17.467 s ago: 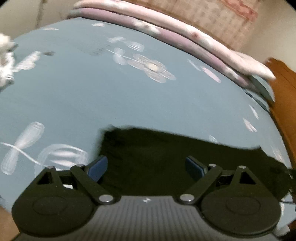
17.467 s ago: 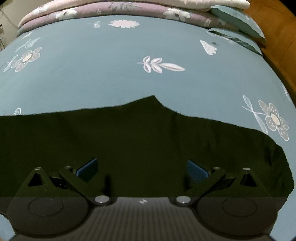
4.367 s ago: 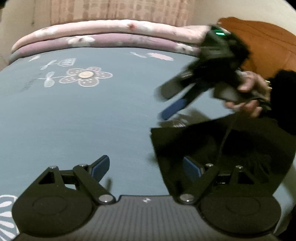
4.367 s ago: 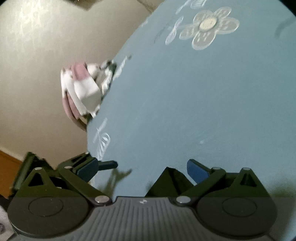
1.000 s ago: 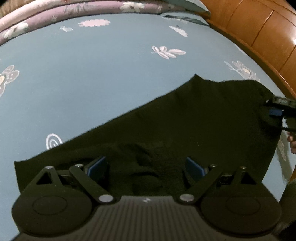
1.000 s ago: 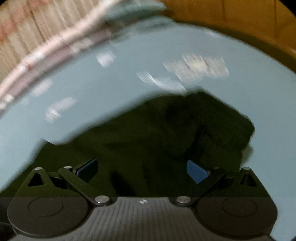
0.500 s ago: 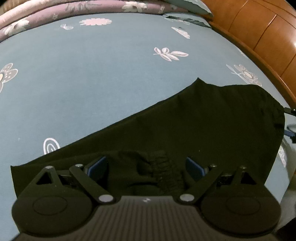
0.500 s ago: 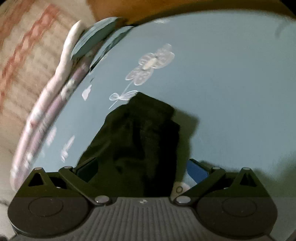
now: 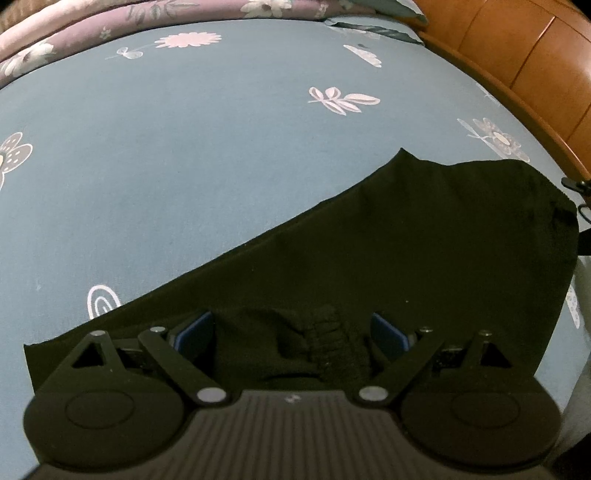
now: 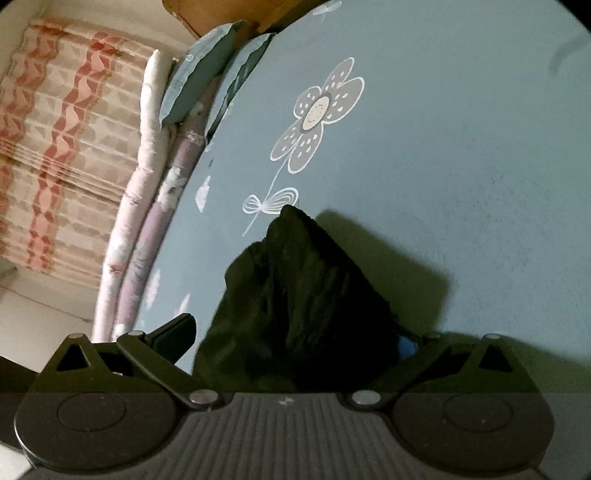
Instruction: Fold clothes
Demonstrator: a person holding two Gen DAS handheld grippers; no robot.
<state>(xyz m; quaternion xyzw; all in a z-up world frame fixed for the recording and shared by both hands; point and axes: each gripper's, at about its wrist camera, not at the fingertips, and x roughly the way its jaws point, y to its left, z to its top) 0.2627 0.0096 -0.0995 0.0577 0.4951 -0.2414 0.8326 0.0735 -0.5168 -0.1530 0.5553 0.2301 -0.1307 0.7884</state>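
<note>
While the black garment (image 9: 406,240) lies spread across the blue floral bedsheet (image 9: 184,166), running in the left wrist view from about 8 o'clock up to 2 o'clock, I have the left gripper (image 9: 291,332) parked over its near edge with the jaws spread wide; a bunched, ribbed bit of cloth sits between the blue pads (image 9: 194,330) but neither pad touches it, so nothing is held there. My right gripper (image 10: 295,332) is rolled on its side, fingers also wide apart, with a peaked fold of the same garment (image 10: 306,288) standing between them and covering most of the right pad; I can't tell if cloth is caught against that pad, but the jaws are not clamped. I judge this as the set-up for the first fold: both ends are lined up, not yet pinched. Next move calls for closing both grippers on the hem and lifting evenly, toward 12 o'clock, without dragging the sheet. Folded quilts (image 9: 110,22) lie at 12 o'clock, the wooden headboard (image 9: 535,66) at 2.
</note>
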